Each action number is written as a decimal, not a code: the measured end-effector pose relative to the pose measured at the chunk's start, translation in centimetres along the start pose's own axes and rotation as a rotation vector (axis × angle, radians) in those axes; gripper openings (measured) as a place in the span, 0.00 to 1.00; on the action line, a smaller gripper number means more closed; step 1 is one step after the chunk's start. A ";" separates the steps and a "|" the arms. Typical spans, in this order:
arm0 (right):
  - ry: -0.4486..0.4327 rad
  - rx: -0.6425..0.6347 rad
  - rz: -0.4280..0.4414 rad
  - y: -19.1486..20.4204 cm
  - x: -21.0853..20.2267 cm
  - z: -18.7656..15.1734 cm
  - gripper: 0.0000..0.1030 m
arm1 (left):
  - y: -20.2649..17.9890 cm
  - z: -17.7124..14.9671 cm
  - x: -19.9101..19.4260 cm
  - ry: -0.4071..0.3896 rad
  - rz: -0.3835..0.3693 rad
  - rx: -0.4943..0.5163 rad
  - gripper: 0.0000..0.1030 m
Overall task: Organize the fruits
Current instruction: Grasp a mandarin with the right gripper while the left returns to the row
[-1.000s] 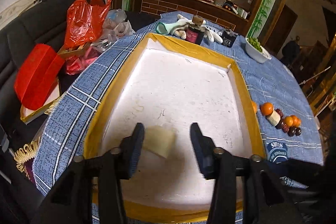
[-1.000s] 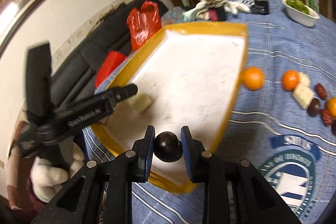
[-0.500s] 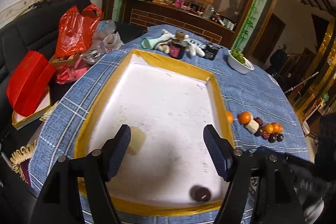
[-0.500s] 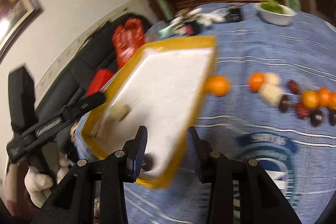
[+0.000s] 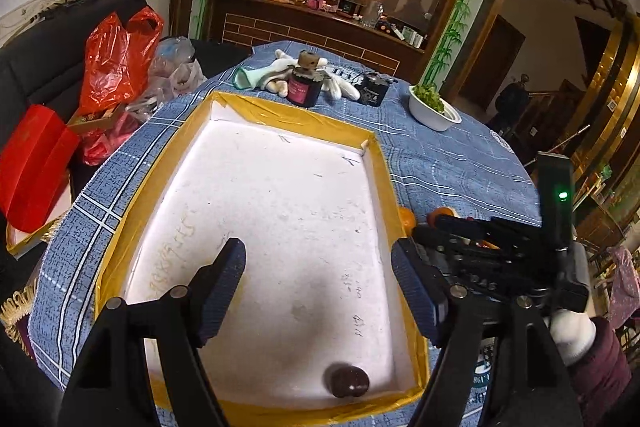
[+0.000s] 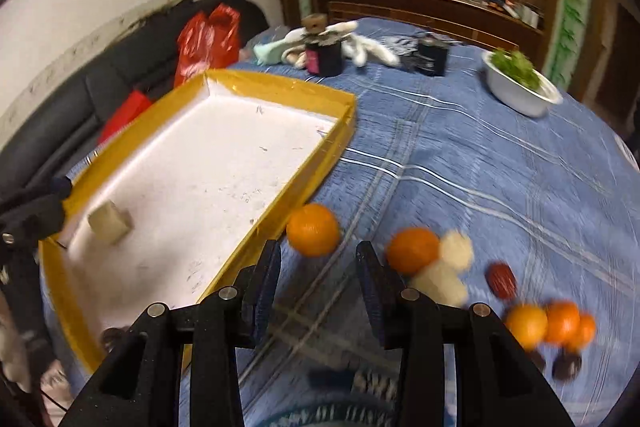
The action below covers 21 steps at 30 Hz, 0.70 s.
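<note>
The left gripper (image 5: 316,291) hung open and empty over the white tray (image 5: 304,119), where a dark fruit (image 5: 346,381) lay near one corner, while the right gripper (image 6: 316,275) gaped empty above the blue tablecloth (image 6: 480,167), just short of an orange (image 6: 313,229) beside the tray's rim.

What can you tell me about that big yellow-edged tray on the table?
The tray is a shallow rectangle with a scuffed white floor that looks like foam and low walls wrapped in glossy yellow tape. It lies flat on the blue checked tablecloth. Inside rest a dark round fruit near one corner and a pale block.
</note>
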State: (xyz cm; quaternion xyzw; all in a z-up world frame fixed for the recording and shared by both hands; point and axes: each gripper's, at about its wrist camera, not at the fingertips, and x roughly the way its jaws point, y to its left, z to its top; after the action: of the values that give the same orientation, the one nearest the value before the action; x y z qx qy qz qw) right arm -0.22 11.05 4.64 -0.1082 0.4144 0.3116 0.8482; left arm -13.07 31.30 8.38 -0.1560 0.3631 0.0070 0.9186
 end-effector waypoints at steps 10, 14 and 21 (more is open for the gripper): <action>0.037 0.030 0.056 -1.3 3.5 0.9 0.36 | -1.0 0.6 1.6 0.023 -0.019 0.017 0.72; -0.023 0.144 0.096 -3.4 0.1 -0.1 0.36 | -3.4 0.6 1.9 0.040 -0.051 0.061 0.72; -0.208 0.411 0.059 -10.6 -10.0 -6.4 0.36 | -10.6 -0.6 3.4 0.101 -0.152 0.187 0.74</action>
State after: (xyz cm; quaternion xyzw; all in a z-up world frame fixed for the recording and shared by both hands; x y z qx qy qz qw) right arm -2.35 -4.49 7.47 0.1118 0.3826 0.2546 0.8811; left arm -9.64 20.74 8.67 -0.0967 0.3953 -0.1044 0.9075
